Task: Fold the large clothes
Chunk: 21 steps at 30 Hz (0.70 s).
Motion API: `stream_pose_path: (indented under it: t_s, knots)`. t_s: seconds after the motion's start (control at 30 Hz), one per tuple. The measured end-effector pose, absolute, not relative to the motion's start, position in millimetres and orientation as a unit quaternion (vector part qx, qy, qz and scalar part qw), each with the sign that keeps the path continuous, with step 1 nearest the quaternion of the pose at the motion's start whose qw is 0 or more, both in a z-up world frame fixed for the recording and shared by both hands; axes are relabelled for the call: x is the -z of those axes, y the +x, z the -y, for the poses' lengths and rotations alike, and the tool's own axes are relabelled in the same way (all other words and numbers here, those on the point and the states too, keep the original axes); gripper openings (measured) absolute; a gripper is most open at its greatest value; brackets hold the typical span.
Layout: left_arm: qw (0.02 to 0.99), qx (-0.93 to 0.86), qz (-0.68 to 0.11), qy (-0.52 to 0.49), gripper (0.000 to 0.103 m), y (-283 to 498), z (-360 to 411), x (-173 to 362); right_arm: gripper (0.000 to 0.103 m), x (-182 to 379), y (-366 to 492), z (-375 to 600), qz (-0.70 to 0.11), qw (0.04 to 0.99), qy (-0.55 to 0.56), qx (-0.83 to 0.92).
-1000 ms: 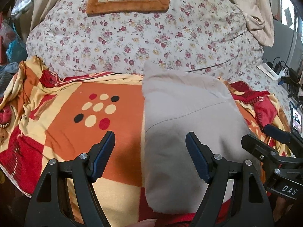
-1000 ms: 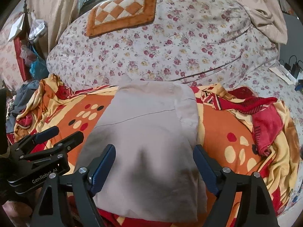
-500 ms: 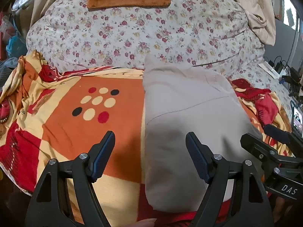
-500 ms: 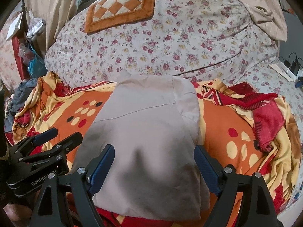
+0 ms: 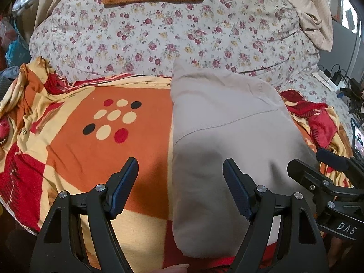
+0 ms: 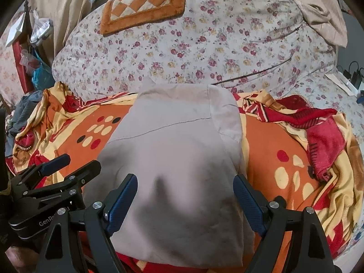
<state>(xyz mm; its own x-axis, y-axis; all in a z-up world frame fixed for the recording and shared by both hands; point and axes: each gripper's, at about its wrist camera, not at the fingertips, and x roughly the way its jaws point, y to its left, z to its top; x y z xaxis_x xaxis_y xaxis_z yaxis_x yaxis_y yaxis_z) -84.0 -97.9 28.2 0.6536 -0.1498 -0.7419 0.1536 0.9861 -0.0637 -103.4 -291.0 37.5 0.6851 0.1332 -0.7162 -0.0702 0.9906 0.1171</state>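
Note:
A beige garment [image 5: 227, 141] lies folded into a long rectangle on an orange, red and yellow blanket [image 5: 91, 136]. It also shows in the right wrist view [image 6: 177, 159]. My left gripper [image 5: 180, 186] is open and empty, hovering over the garment's near left edge. My right gripper [image 6: 185, 202] is open and empty above the garment's near end. Each gripper shows at the edge of the other's view: the right one [image 5: 323, 173] and the left one [image 6: 61, 168].
A large floral cushion [image 5: 173, 29] rises behind the garment, with an orange checkered mat [image 6: 141, 6] on top. A bunched red cloth [image 6: 323, 141] lies at the right. Cables and chargers [image 5: 341, 82] sit at the far right. Bags [image 6: 38, 68] hang at the left.
Both grippers have drifted slightly forward and lower over the garment. The garment has not moved, and both grippers stay open.

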Motion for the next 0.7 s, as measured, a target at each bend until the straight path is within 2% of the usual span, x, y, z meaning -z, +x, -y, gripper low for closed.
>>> stream_pose_path:
  t_s: [0.7]
  knots:
    - [0.908,0.084,-0.411,0.003,0.077,-83.6,100.4,-23.6,0.085,-31.5,-100.2,290.7,-0.401,0.914,0.044,-0.053]
